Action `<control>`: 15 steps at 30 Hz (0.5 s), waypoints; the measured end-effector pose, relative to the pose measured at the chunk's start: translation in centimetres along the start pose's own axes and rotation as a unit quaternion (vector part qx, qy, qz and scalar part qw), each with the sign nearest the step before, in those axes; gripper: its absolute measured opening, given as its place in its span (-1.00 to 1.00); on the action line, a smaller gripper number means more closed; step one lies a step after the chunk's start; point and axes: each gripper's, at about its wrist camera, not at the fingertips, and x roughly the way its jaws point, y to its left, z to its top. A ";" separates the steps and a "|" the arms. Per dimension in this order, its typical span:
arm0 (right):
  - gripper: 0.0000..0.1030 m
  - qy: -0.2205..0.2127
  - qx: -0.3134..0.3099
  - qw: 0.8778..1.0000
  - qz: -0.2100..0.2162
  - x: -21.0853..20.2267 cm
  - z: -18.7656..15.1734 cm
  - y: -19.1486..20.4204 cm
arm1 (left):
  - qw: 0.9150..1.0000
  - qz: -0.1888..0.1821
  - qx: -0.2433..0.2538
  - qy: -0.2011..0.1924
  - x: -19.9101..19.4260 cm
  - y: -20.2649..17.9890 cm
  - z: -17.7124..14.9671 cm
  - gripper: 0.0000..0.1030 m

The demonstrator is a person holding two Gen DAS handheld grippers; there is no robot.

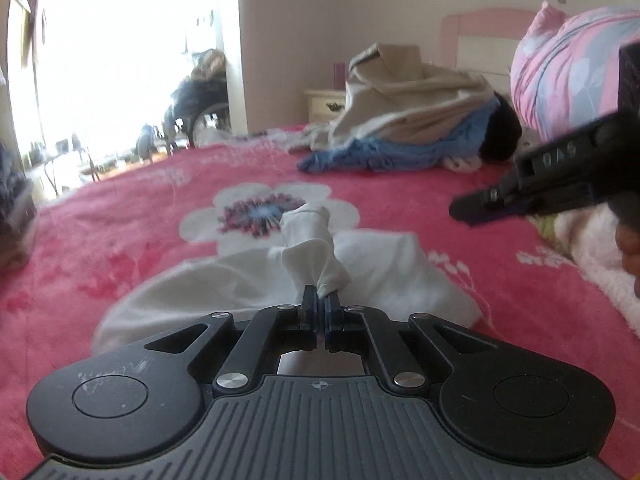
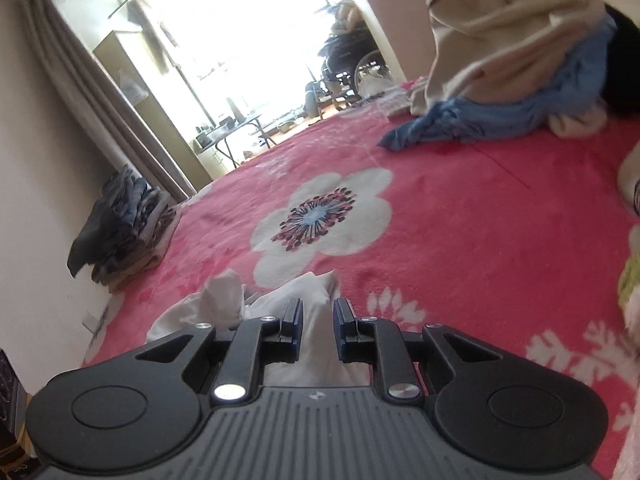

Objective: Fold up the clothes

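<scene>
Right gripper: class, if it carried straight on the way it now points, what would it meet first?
Probably the white garment bunched between the right gripper fingers; just beyond lies the pink blanket with its white flower. Depth is hard to judge.

Pretty clearly someone's bedroom at home. The whole lower part of both views is a bed covered in a fuzzy pink blanket [image 2: 460,208] with big white flower prints. Upper right of the left wrist view there's a pink headboard [image 1: 480,28] against the wall, a rolled-up pink and blue floral duvet [image 1: 568,72], and a small cream nightstand [image 1: 324,104] beside the bed. A heap of unfolded laundry [image 1: 404,120] sits mid-bed, beige on top, blue underneath, and a stack of folded clothes [image 2: 124,232] is at the left edge of the right wrist view. Upper left is a curtain [image 2: 84,92] and a bright doorway or window opening, with what looks like a wheelchair [image 2: 356,60] beyond.
</scene>
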 end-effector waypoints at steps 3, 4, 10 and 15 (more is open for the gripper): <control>-0.63 -0.001 0.019 1.000 0.010 0.1 -0.1 -0.7 | 0.999 0.010 -0.009 -0.036 -0.6 0.2 1.7 -0.99; -0.63 -0.003 0.023 1.000 0.009 0.1 -0.1 -0.9 | 0.999 0.010 -0.004 -0.053 -0.7 -0.2 2.3 -0.99; -0.63 -0.016 0.047 0.999 -0.009 -0.4 0.1 -2.1 | 0.989 -0.043 0.128 -0.065 0.1 -5.4 0.4 -0.99; -0.63 -0.043 0.049 0.998 -0.015 -1.5 0.6 -2.6 | 0.983 -0.052 0.174 -0.005 1.8 -6.7 -3.4 -0.93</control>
